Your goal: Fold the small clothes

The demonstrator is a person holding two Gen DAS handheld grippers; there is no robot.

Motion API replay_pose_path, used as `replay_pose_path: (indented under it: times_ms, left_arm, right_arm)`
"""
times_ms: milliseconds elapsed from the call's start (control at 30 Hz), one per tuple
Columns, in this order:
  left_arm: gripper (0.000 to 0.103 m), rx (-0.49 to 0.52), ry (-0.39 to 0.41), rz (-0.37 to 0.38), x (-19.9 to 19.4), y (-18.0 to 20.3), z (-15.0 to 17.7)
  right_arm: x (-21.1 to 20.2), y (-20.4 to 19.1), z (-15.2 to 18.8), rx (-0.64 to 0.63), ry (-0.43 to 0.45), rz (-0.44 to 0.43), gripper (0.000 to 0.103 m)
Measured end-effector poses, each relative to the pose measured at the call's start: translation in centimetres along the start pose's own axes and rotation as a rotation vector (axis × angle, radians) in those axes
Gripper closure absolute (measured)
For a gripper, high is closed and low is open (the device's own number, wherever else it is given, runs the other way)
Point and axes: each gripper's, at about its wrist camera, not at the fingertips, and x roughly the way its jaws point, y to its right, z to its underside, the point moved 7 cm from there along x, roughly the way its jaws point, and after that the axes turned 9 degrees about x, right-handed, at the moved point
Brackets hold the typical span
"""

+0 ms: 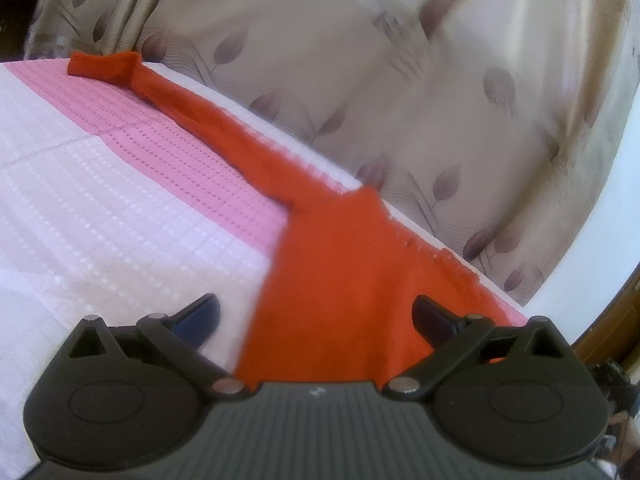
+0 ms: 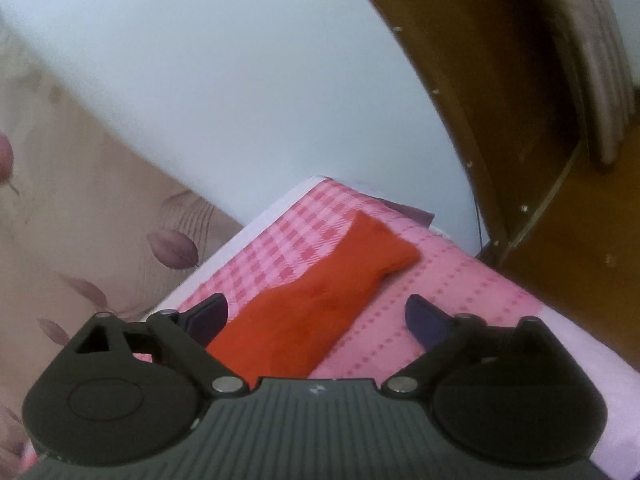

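Note:
A small orange-red garment (image 1: 328, 272) lies flat on a pink and white cloth-covered surface (image 1: 100, 208). One long narrow part runs away to the far left along the surface's edge. My left gripper (image 1: 316, 320) is open, its fingers either side of the garment's wide near end, just above it. In the right wrist view another end of the orange-red garment (image 2: 320, 300) lies on pink checked cloth (image 2: 280, 240). My right gripper (image 2: 316, 316) is open with the garment between its fingers, holding nothing.
A beige curtain with purple leaf print (image 1: 400, 100) hangs behind the surface's far edge. A white wall (image 2: 240, 80) and a brown wooden door frame (image 2: 500, 120) stand beyond the surface's corner in the right wrist view.

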Motion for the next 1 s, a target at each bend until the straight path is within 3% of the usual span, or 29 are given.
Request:
replay_pose_path:
  times_ms: [67,133,167,233,333,367,400,467,500,533,600,667,733,800,900,1000]
  left_arm:
    - [0.0,-0.001,0.0,0.002,0.0,-0.1,0.0]
    - [0.0,-0.002,0.001,0.004,0.0,-0.1,0.0]
    - [0.0,-0.005,0.002,0.006,-0.1,-0.1,0.0]
    - [0.0,-0.019,0.005,0.014,-0.3,-0.2,-0.1]
    - [0.0,-0.076,0.002,0.084,-0.8,-1.3,-1.3]
    - [0.0,-0.09,0.007,0.076,-0.9,-2.3,-2.1]
    - [0.0,-0.089,0.03,0.042,-1.1,-3.7,-3.4]
    - [0.0,-0.075,0.138,-0.024,-2.0,-6.7,-6.3]
    - [0.0,-0.063,0.194,-0.061,-2.4,-8.6,-8.0]
    - [0.0,-0.04,0.226,-0.109,-2.5,-10.6,-9.6]
    - [0.0,0.044,0.234,-0.2,-1.9,-13.9,-12.2]
    - [0.0,0.086,0.17,-0.219,-0.4,-17.4,-14.6]
    - [0.001,-0.053,0.1,-0.15,1.1,-20.7,-16.5]
    - [0.0,-0.246,0.136,-0.069,2.1,-23.4,-18.6]
    - [0.0,-0.467,0.037,0.051,5.3,-26.1,-20.0]
    - [0.0,-0.534,-0.039,-0.015,8.6,-28.0,-20.4]
  right_arm:
    - [0.9,-1.0,0.3,-0.093,-0.009,0.08,0.02]
    - [1.5,-1.4,0.6,-0.15,-0.02,0.144,0.068]
    - [1.5,-1.2,0.6,-0.151,-0.016,0.164,0.074]
    - [0.8,-0.2,0.2,-0.108,-0.008,0.186,0.096]
    - [0.4,0.6,-0.1,-0.086,-0.002,0.186,0.098]
    - [-0.2,0.7,0.0,-0.082,0.004,0.185,0.098]
    - [-0.5,0.8,0.1,-0.068,0.005,0.157,0.089]
    - [-1.4,1.1,-0.1,-0.019,0.034,0.087,0.06]
    - [-2.4,1.5,-0.2,0.008,0.068,0.072,0.036]
    - [-3.4,1.9,-0.1,0.034,0.094,0.064,0.025]
    - [-4.7,2.6,0.5,0.082,0.09,0.028,0.025]
    - [-6.0,2.8,1.4,0.095,0.086,0.017,0.025]
    - [-6.9,2.5,2.1,0.078,0.089,-0.006,0.018]
    - [-7.5,1.8,2.6,0.041,0.106,-0.001,0.01]
    - [-7.5,0.6,3.1,-0.04,0.129,0.033,0.004]
    - [-6.9,-0.2,3.4,-0.096,0.11,0.08,0.004]
